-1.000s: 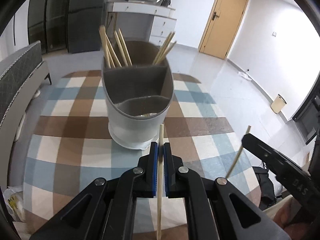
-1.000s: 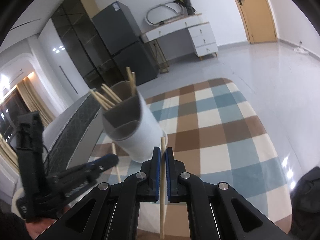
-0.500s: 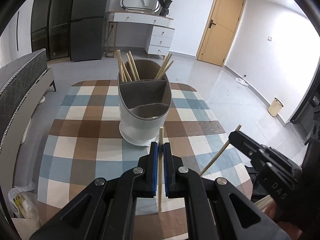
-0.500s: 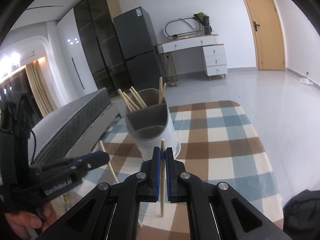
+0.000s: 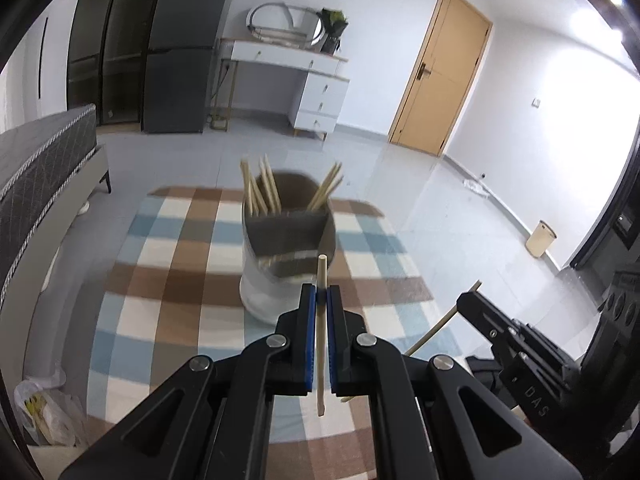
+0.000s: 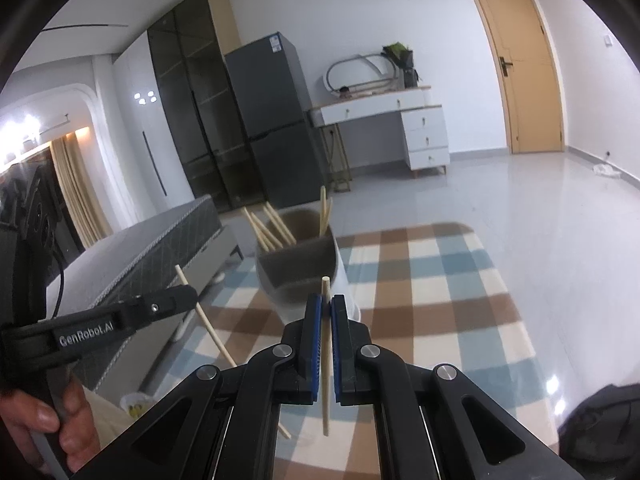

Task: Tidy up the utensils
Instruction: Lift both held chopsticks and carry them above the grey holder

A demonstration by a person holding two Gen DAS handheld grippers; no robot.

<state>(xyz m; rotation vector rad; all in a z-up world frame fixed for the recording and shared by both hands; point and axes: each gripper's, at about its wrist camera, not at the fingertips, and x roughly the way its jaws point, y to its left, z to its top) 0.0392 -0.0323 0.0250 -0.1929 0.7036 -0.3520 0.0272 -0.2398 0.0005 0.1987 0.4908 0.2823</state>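
Jaws clamped on chopsticks (image 5: 321,276), holder (image 5: 287,248) now farther

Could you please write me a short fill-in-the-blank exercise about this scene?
1. Each gripper is shut on one ____.
2. The holder stands on a ____ tablecloth.
3. The holder's back compartments hold chopsticks; its front compartment holds ____.
4. In the right wrist view, the left gripper appears on the ____ side of the picture.

Missing words: chopstick; checked; none; left
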